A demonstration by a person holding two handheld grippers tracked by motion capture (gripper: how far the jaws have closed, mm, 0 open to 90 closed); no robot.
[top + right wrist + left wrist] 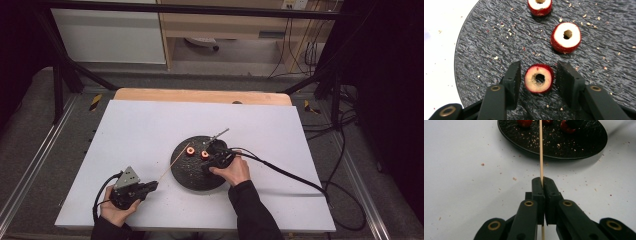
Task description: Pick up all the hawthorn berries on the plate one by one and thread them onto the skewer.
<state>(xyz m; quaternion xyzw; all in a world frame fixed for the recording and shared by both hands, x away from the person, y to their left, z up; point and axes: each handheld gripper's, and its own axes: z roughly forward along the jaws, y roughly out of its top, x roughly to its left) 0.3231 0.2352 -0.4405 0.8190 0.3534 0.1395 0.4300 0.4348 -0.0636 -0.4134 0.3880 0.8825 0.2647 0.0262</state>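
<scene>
Pick-up step: right gripper [538, 75] bracketing, jaws apparently not yet pinching, the nearest cored fruit [539, 78] on the plate [486, 37]; left gripper [543, 185] clenched on the skewer [540, 150]; next, closing, lifting, threading hole onto tip.

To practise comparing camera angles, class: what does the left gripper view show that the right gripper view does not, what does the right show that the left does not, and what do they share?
Left gripper view: a thin wooden skewer clamped in the shut left gripper, pointing towards the plate.
Right gripper view: the right gripper with its jaws either side of a red cored fruit slice, small gaps showing, and the slice's hollow centre plain.
Shared: the round black slate plate, scattered with crumbs, on the white tabletop.
</scene>
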